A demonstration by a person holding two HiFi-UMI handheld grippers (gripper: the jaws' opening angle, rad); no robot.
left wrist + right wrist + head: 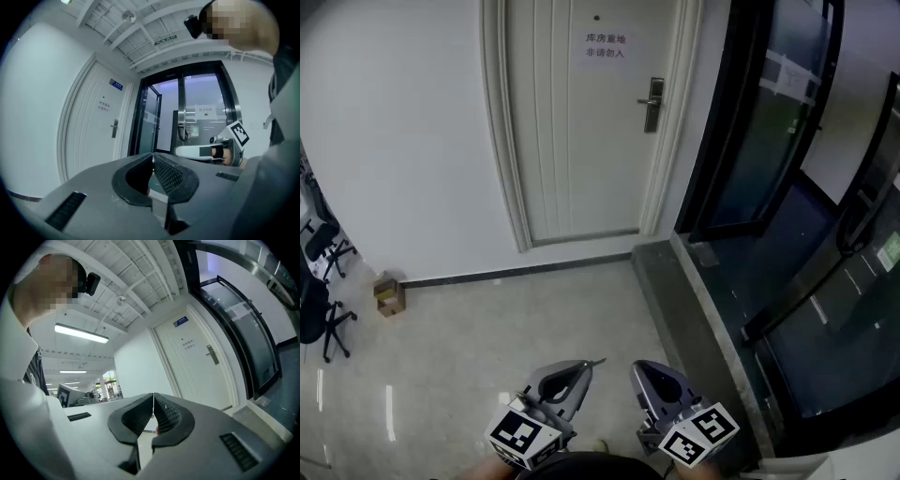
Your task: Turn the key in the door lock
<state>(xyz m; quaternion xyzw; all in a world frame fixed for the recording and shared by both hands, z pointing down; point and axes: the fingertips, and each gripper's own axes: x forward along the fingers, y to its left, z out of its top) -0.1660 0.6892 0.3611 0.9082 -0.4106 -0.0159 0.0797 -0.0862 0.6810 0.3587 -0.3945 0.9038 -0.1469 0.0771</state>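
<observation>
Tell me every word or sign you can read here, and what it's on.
"库房重地 非请勿入": paper notice on the white door.
Blue plate above that door: too small to read.
Paper on the glass door: blurred, unreadable.
Green ceiling sign: too small to read.

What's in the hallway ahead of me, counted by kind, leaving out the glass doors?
white door: 1
door handle: 1
paper notice: 1
cardboard box: 1
office chairs: 2
hand-held grippers: 2
Total: 8
</observation>
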